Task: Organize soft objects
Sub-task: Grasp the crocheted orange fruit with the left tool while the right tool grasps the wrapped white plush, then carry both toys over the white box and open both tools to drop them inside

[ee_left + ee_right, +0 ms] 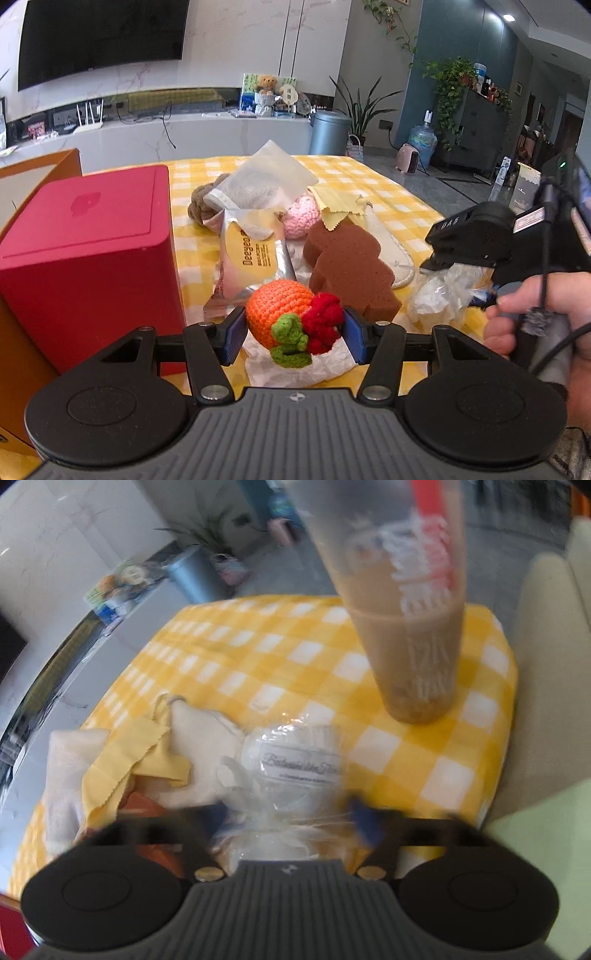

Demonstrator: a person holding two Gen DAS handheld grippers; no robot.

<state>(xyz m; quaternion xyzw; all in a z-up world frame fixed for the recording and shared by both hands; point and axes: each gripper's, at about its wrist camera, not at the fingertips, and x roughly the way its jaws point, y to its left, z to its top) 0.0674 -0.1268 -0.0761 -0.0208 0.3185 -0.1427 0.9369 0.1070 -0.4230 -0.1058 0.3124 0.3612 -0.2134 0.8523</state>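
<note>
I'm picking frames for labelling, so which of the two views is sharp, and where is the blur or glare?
Left wrist view: sharp, the crocheted orange toy crisp, straight edges bowed by the fisheye. Right wrist view: motion-blurred, worst on the fingers and the cup of milky drink; glare on the clear plastic bag.

table (388,192): yellow check cloth | on it: red box (88,251), brown sponge (347,266), drink cup (406,635)

A tall drink cup (410,635) stands on the yellow checked tablecloth (295,657)
</note>
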